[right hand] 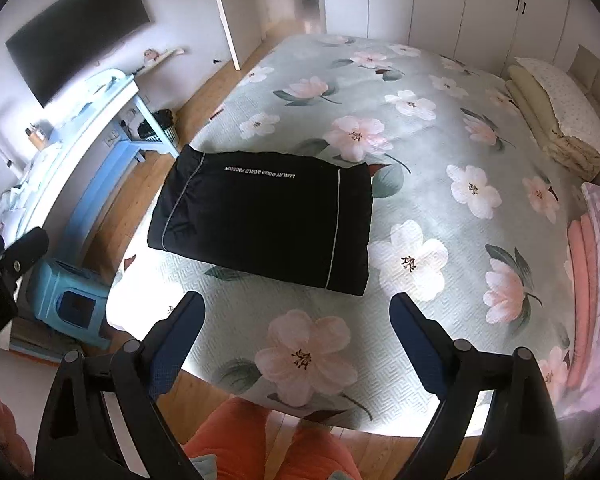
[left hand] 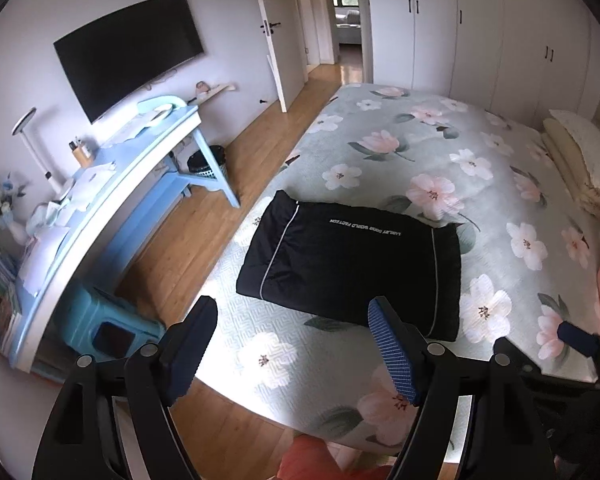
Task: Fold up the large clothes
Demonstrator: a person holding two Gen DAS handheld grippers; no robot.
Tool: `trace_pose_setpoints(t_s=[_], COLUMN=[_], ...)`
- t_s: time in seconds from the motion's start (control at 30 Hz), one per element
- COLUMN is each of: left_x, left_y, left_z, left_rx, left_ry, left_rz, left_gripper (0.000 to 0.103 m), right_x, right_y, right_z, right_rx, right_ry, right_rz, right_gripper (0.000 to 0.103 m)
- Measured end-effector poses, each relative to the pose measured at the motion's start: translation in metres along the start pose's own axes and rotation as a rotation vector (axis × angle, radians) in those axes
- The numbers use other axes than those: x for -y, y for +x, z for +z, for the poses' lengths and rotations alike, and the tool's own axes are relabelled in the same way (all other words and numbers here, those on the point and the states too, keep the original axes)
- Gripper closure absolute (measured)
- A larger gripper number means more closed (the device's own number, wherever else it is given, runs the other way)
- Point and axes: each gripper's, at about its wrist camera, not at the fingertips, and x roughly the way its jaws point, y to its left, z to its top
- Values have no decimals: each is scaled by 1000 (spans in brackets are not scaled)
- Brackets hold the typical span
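Black jacket (left hand: 352, 268) lies folded into a flat rectangle near the bed's (left hand: 440, 148) foot edge, square so it keeps its shape. I hold my left tool (left hand: 292, 344) and right tool (right hand: 296, 328) above it, both spread and empty; the jacket sits at twelve o'clock beyond each, well apart.

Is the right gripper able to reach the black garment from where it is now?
Probably yes. The right gripper is open and empty above the bed, and only bare bedspread lies between it and the folded garment.
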Motion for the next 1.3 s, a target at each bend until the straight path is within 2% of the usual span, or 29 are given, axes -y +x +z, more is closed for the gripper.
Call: trace_pose_setpoints(t_s=[0.17, 0.3, 0.7, 1.07, 1.3], left_x=[-13, -22, -33, -36, -49], left_y=[23, 39, 95, 122, 137], left_z=[19, 35, 75, 83, 85], left_rx=[-21, -33, -72, -97, -112], left_ry=[34, 57, 150, 211, 206], left_rz=[-17, -32, -89, -86, -78], left_gripper=[24, 24, 24, 24, 24], right_x=[-27, -53, -76, -87, -96], right_y=[33, 55, 86, 101, 105], right_z=[9, 24, 55, 72, 81], right_rx=[-72, -109, -127, -119, -114], right_ry=[19, 23, 108, 142, 135], right_rz=[13, -10, -64, -76, -84], right_gripper=[9, 9, 9, 9, 9])
